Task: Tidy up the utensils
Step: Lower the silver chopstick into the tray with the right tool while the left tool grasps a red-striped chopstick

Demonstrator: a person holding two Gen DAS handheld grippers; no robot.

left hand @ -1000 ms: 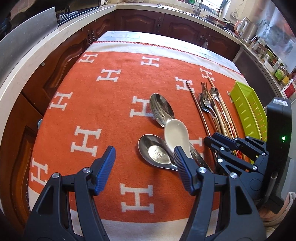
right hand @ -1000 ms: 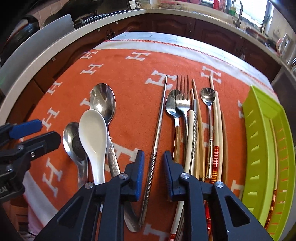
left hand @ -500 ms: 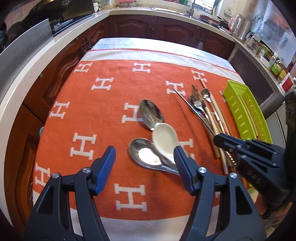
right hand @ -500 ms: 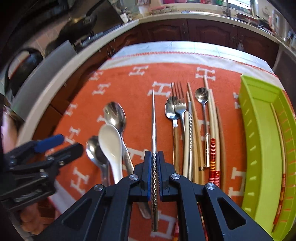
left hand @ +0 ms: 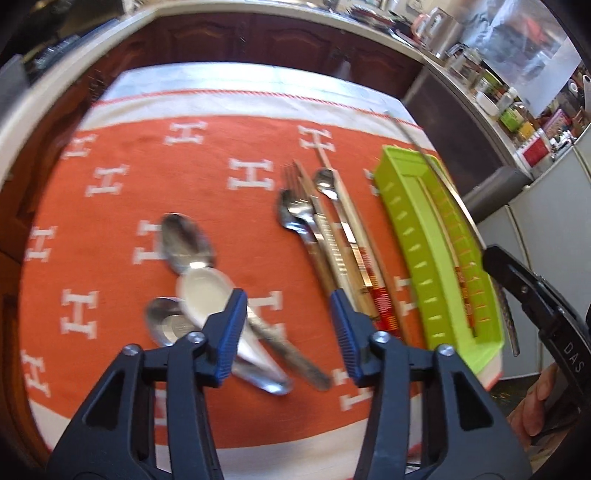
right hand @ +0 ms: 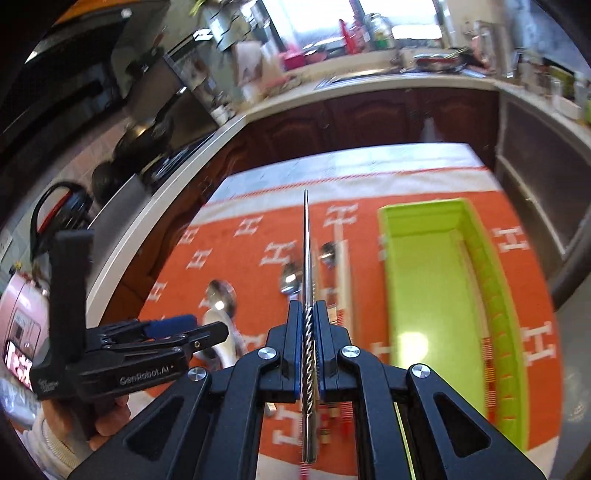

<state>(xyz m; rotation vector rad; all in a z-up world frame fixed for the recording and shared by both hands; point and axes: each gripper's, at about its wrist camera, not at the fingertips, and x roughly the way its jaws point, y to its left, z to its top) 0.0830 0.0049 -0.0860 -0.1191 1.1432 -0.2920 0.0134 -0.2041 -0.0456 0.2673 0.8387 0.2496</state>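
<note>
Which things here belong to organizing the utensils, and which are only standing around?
For the job:
- metal chopstick, held by right gripper
- green tray
- spoons, fork, wooden chopsticks on orange cloth
- left gripper, open

Just lying about:
- kettle
- jars on counter

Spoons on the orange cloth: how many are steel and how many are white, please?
Steel spoons: 4
White spoon: 1
Total: 5
</note>
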